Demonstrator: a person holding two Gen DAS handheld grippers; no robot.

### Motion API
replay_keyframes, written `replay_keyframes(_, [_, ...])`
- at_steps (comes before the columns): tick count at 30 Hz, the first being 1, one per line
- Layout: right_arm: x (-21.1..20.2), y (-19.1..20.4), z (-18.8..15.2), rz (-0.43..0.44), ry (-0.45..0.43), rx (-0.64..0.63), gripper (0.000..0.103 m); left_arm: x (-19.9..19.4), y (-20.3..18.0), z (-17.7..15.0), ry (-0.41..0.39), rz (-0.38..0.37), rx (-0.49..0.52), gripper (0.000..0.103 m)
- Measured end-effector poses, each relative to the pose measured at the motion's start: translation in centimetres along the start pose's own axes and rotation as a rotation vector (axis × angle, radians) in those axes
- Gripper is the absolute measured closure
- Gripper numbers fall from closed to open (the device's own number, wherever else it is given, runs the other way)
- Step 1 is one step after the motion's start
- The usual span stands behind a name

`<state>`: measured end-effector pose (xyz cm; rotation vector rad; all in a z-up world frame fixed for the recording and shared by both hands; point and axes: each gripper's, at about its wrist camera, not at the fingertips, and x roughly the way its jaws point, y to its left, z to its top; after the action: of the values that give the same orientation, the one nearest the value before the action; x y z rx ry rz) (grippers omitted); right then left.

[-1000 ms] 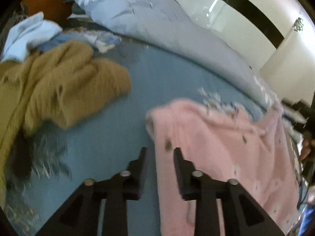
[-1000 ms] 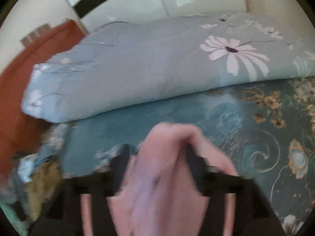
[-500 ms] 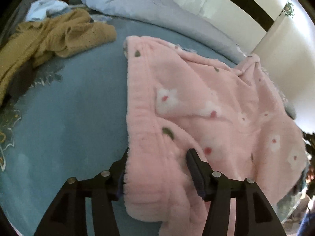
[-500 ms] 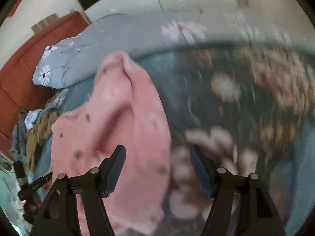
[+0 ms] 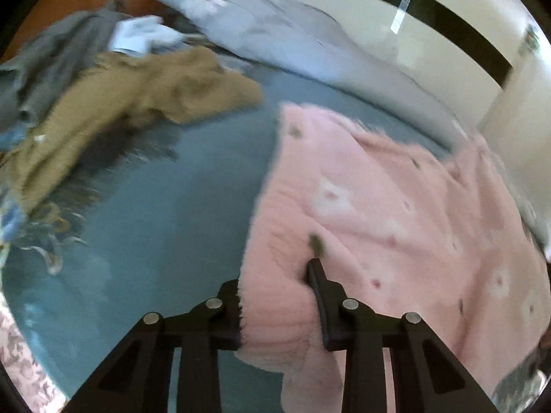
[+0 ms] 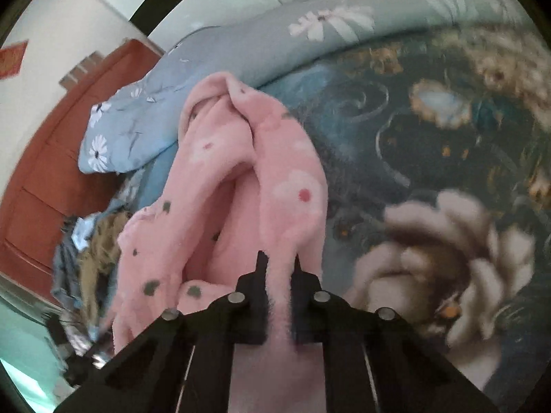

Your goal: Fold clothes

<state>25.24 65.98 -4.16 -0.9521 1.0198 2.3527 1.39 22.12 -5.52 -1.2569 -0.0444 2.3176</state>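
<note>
We have both tongs, left gripper and right gripper, just closed, clamped on pink fleece garment over the bed.

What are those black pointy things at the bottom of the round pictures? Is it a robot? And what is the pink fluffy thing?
No robot here. A person holds a two-finger grabber tool in each hand, and each tool carries a small camera looking along its fingers. That lens makes the pictures round.

One picture comes from the left gripper, the other from the right gripper. Both have just squeezed shut on the pink fleece garment, which has little flowers on it. They hold it at two places so it can be folded.

It lies on a bed with a blue flowered bedspread. Farther back sit a brown sweater, some grey clothes and a pale blue pillow.
</note>
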Motion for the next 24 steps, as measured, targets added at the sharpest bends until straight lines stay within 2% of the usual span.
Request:
replay_keyframes(3, [-3.3, 0.3, 2.9, -0.113, -0.132, -0.067, 0.096, 0.2, 0.7, 0.6, -0.003, 0.014, -0.019, 0.07])
replay_keyframes(8, [-9.1, 1.0, 8.8, -0.479, -0.393, -0.199, 0.096, 1.3, 0.2, -0.4, 0.03, 0.03, -0.031, 0.07])
replay_keyframes(10, [-10.1, 0.5, 10.7, -0.59, -0.449, -0.214, 0.096, 2.1, 0.2, -0.5, 0.049, 0.031, -0.046, 0.07])
replay_keyframes(14, [-9.5, -2.6, 13.7, -0.718, -0.439, -0.165, 0.096, 2.2, 0.4, -0.6, 0.059, 0.022, -0.063, 0.068])
replay_keyframes(18, [-8.1, -6.4, 16.1, -0.805, -0.386, -0.077, 0.096, 2.3, 0.2, -0.7, 0.063, 0.027, -0.061, 0.068])
replay_keyframes(23, [-5.5, -8.8, 17.6, -0.803, -0.333, -0.034, 0.095, 2.4, 0.1, -0.7, 0.061, 0.023, -0.07, 0.067])
replay_keyframes(24, [-5.2, -8.7, 17.5, -0.803, -0.33, -0.046, 0.092, 2.4, 0.1, -0.6, 0.064, 0.02, -0.071, 0.066])
